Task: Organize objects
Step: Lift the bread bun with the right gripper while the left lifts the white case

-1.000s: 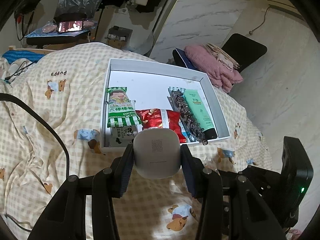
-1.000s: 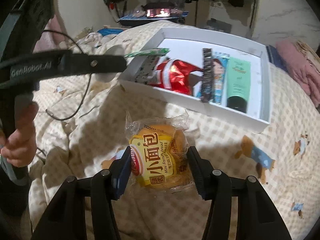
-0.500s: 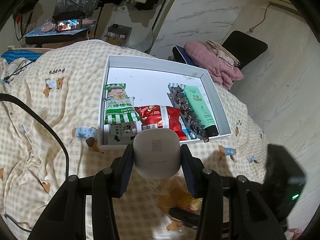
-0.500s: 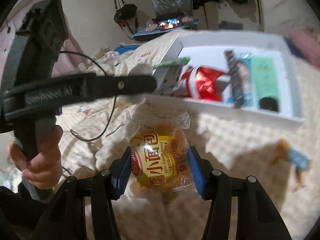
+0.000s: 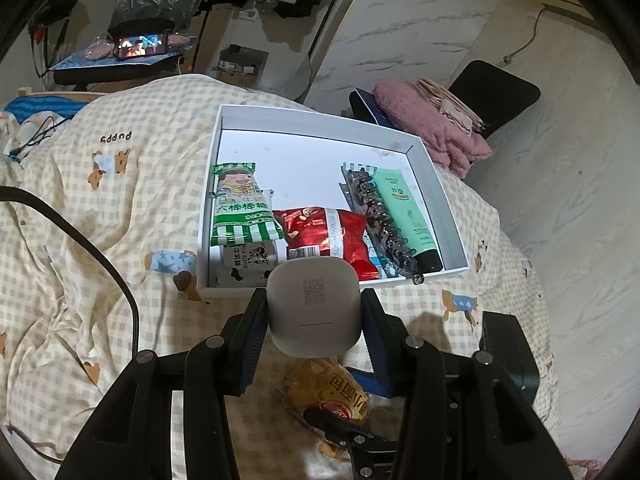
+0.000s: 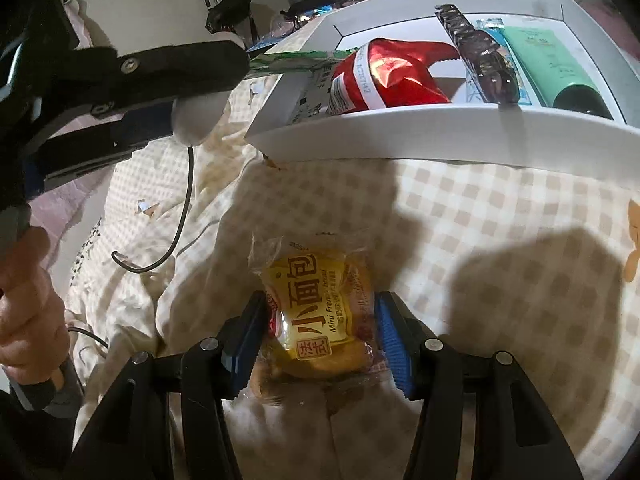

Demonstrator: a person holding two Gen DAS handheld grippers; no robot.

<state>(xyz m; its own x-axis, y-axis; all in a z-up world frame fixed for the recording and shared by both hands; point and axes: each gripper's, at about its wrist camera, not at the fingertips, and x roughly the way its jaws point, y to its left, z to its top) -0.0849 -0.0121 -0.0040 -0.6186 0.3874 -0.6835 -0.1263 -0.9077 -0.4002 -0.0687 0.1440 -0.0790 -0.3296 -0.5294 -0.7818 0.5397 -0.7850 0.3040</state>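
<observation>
Bed covered by checked puppy-print sheet (image 5: 120, 208). Black cable (image 5: 100, 256) draped across it. Lit phone screen (image 5: 140, 46) seen on a far stand. Pink towel (image 5: 436, 128) piled on black chair (image 5: 496, 92) beside the bed; wood-plank floor (image 5: 580, 184) visible.

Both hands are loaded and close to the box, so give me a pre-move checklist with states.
1. Left gripper shut on the white case: ok.
2. Right gripper shut on the bread packet: ok.
3. Bare floor in the white box behind the snacks: ok.
4. Near wall of the box in the packet's straight path, lift needed: not ok.
5. Grippers close together, left above right: not ok.
6. Black cable clear of the left gripper: cannot tell.
</observation>
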